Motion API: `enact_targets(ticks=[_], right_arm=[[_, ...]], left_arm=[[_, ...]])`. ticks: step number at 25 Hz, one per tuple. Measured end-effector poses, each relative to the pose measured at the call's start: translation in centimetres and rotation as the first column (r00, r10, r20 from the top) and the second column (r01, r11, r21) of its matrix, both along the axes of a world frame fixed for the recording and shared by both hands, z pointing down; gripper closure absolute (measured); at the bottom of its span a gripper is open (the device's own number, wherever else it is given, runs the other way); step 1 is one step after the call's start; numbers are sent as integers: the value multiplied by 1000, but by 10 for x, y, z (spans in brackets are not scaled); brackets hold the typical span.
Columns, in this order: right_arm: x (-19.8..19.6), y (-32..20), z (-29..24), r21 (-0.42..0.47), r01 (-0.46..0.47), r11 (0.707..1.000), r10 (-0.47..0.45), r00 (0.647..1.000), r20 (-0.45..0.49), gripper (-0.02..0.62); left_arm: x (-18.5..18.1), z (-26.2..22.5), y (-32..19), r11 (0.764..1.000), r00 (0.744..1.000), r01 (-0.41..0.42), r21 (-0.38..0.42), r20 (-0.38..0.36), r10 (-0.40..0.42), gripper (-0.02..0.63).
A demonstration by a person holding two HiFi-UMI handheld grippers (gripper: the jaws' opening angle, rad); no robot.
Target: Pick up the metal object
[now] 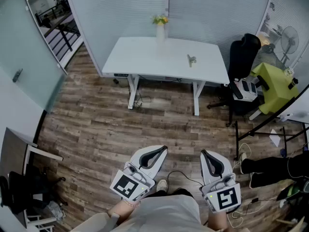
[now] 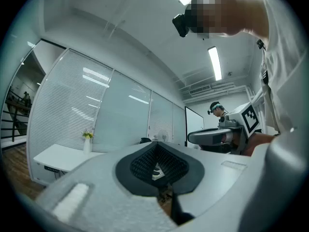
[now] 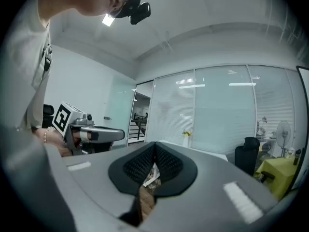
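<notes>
The small metal object (image 1: 191, 59) lies on the right part of a white desk (image 1: 145, 57) across the room, far from both grippers. My left gripper (image 1: 162, 149) and right gripper (image 1: 203, 152) are held low in front of the person's body, over the wooden floor, pointing towards the desk. Both are shut with nothing between the dark pads. In the left gripper view the shut left gripper (image 2: 157, 167) fills the foreground, and the right gripper (image 2: 217, 137) shows beside it. The right gripper view shows its own closed tips, the right gripper (image 3: 153, 170), with the left gripper (image 3: 91, 134) alongside.
A white vase with yellow flowers (image 1: 160, 28) stands at the desk's back edge. A black office chair (image 1: 244, 62) and a yellow-green covered seat (image 1: 275, 83) stand right of the desk. Cables (image 1: 241, 216) lie on the floor at the right. A glass partition (image 1: 29, 66) runs along the left.
</notes>
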State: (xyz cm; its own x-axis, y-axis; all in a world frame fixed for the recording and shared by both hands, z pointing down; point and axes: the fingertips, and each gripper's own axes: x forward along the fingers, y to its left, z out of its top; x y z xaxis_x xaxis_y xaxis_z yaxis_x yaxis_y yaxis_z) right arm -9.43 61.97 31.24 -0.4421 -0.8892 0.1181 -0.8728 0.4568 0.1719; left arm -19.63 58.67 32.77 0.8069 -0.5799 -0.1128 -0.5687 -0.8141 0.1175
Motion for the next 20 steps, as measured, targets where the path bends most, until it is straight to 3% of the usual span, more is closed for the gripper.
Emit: enact_targets(ticks=[12,20], right_arm=[[4,-20,5,14,-2,1000,1,1000,29,589],[28,-71,9,14,35,999,-36,999,40,589]], left_arm=[[-2,4,-16,1000,1000,22,0,-1,-22,604],[20,9,-65,999,999,48,-1,23,-48,604]])
